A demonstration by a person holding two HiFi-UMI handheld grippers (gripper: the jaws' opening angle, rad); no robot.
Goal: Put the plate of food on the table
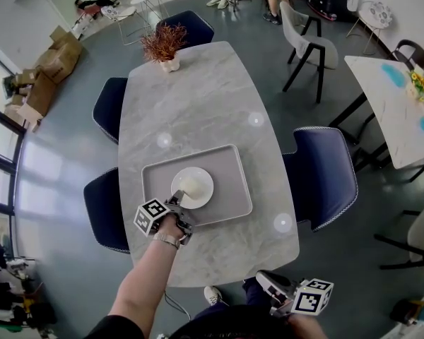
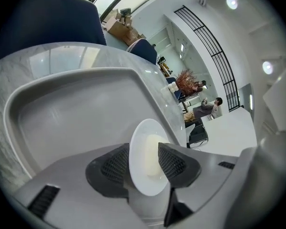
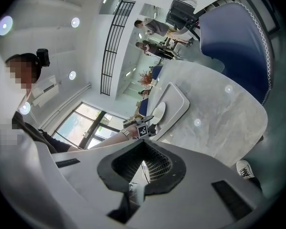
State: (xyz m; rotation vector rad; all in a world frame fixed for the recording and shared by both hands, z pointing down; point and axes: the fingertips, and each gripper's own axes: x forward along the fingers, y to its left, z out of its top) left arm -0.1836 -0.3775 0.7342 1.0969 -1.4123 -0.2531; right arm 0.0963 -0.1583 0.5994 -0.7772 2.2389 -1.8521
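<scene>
Grey marble tabletop [image 1: 205, 97] with blue chairs [image 1: 324, 175] around it and a grey tray [image 1: 233, 182] sitting on it. The white plate of food [image 1: 203, 193] is on the tray, about mid-tray. The left tongs [image 1: 177, 200] are spread wide around the plate's near rim, not pinching it. The right tongs [image 1: 267, 280] are closed on nothing, off past the tabletop's near edge.

White plate [image 1: 203, 193] w/ pale food [image 1: 190, 185], grey tray [image 1: 233, 182], grey-veined marble table [image 1: 198, 97], navy chairs [image 1: 325, 175]
</scene>
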